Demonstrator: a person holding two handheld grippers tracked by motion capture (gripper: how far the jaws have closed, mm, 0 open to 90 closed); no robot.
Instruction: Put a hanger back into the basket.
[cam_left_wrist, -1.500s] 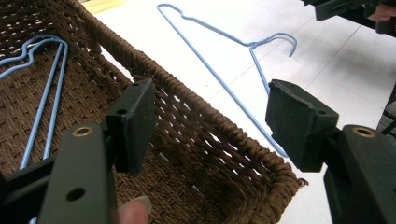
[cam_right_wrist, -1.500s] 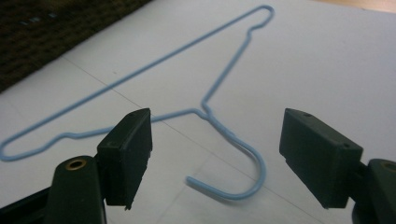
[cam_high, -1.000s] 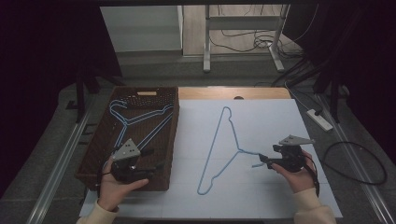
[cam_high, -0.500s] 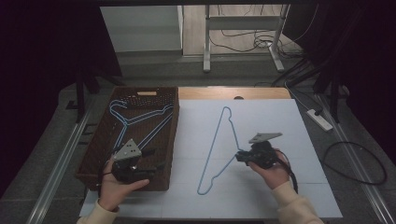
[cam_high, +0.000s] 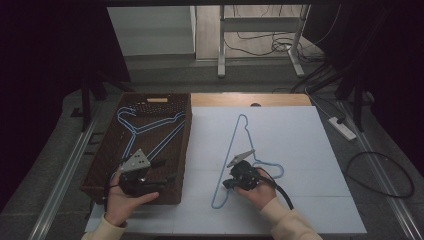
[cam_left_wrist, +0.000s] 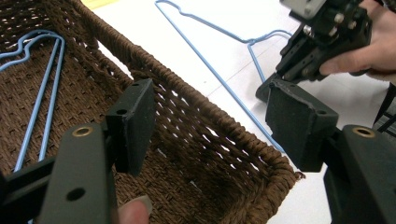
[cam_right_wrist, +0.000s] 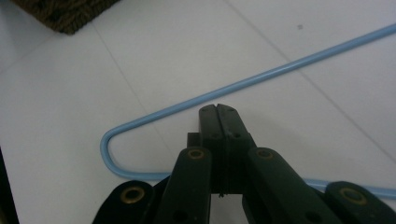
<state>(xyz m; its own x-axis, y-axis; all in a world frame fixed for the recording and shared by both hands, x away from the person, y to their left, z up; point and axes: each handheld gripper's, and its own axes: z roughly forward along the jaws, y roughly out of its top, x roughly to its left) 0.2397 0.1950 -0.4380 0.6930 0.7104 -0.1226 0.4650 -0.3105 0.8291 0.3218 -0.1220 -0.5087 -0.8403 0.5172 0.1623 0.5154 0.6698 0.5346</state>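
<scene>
Right gripper (cam_high: 229, 184) now over hanger (cam_high: 235, 150)

You have two blue wire hangers in front of you: one hanger on the white sheet (cam_high: 235, 160) and one hanger in the basket (cam_high: 150, 131). You have one brown woven basket (cam_high: 107, 170) and one white sheet (cam_high: 300, 145) covering the table. You hold two grippers, a left gripper (cam_high: 162, 178) and a right gripper (cam_high: 227, 184), one in each of your two hands. Beyond the table you can count one white power strip (cam_high: 342, 128) on the floor
</scene>
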